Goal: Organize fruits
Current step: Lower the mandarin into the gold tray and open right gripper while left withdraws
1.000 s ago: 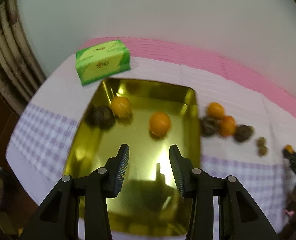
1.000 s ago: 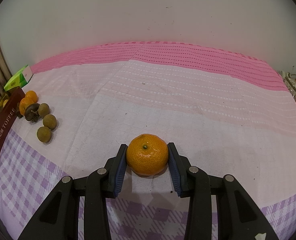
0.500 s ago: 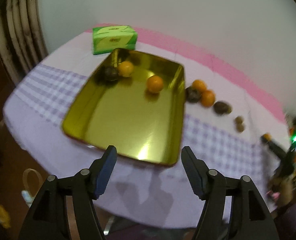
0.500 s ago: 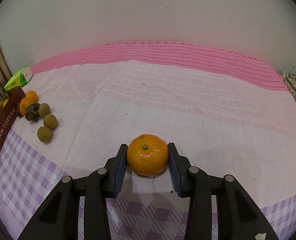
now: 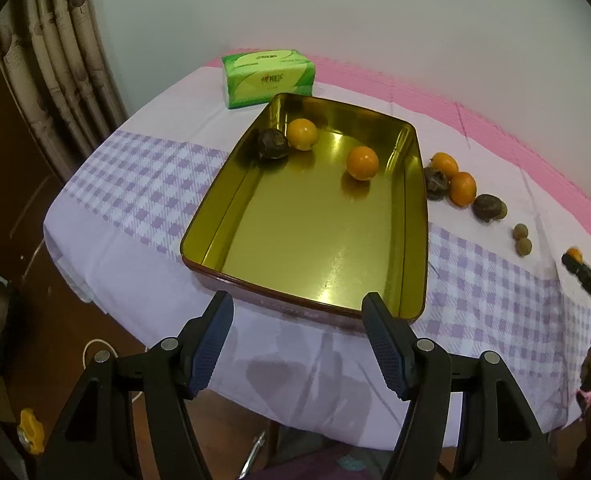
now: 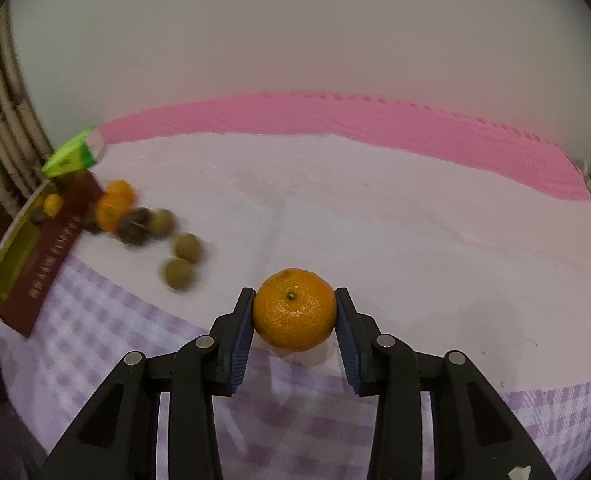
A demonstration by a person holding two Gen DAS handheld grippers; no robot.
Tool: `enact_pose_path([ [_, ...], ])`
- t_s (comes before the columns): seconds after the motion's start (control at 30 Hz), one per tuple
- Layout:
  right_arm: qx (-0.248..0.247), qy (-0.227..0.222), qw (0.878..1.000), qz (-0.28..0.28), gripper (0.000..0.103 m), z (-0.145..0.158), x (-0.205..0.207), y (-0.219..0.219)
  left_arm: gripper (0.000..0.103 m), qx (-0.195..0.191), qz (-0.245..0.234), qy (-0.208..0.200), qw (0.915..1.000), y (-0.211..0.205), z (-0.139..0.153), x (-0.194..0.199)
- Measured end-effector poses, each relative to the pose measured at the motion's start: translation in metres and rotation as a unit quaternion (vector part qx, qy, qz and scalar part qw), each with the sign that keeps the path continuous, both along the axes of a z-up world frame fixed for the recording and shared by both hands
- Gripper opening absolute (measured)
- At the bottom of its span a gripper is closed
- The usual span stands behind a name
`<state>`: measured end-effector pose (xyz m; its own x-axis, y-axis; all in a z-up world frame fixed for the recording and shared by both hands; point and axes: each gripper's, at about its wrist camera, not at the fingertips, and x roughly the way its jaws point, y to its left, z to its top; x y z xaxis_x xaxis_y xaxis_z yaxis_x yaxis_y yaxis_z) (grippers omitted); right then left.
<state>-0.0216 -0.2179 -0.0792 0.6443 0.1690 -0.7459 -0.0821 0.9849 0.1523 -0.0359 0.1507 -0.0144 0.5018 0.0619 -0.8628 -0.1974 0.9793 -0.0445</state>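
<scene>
Left tool: jaws spread wide, nothing between them, held off the near edge of the tabletop, which carries a lilac-checked cloth with a pink band at the far side.

Just beyond the left tool sits a gold-lined rectangular tin tray, near rim close to the tabletop edge. Contents, all toward the far end: one orange standing alone near the right wall; a second orange at the far left, touching a dark wrinkled fruit against the left wall. The near half of the tray floor is bare.

Behind the tray's far left corner stands a green tissue pack.

To the right of the tray, on the cloth, a line of loose fruit: a dark fruit close to the tray wall, two oranges touching it, another dark fruit further right, then two small brown-green round fruits, touching each other.

Right tool: both pads clamped on a mandarin, stem end facing up, over the lilac-checked cloth. Whether the fruit rests on the cloth or is lifted cannot be determined. This view is motion-blurred at the left, where the tray and the loose fruit cluster appear well apart from the mandarin.
</scene>
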Motion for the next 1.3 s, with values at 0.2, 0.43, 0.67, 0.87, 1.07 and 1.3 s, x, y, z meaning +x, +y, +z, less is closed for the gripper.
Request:
enact_pose_path([
  [0.2, 0.03, -0.018, 0.997, 0.069, 0.036, 0.035, 0.003, 0.061, 0.067, 0.001, -0.005, -0.032, 0.9995, 0.001, 0.013, -0.006],
  [0.43, 0.043, -0.027, 0.982, 0.183, 0.036, 0.065, 0.013, 0.165, 0.069, 0.0, 0.032, -0.04, 0.9987, 0.016, 0.016, -0.008],
  [0.67, 0.034, -0.013, 0.962, 0.272, 0.036, 0.066, 0.035, 0.26, 0.07, 0.024, 0.08, -0.03, 0.9961, 0.034, 0.012, -0.008],
  [0.87, 0.029, 0.016, 0.955, 0.295, 0.036, 0.048, 0.054, 0.301, 0.07, 0.03, 0.088, -0.003, 0.9957, 0.042, 0.003, -0.003],
  [1.07, 0.024, 0.039, 0.954, 0.296, 0.036, 0.038, 0.069, 0.322, 0.07, 0.034, 0.098, 0.007, 0.9946, 0.048, 0.0, -0.001],
  [1.3, 0.016, 0.051, 0.953, 0.299, 0.036, 0.033, 0.083, 0.342, 0.071, 0.028, 0.11, 0.026, 0.9931, 0.056, -0.007, 0.001],
])
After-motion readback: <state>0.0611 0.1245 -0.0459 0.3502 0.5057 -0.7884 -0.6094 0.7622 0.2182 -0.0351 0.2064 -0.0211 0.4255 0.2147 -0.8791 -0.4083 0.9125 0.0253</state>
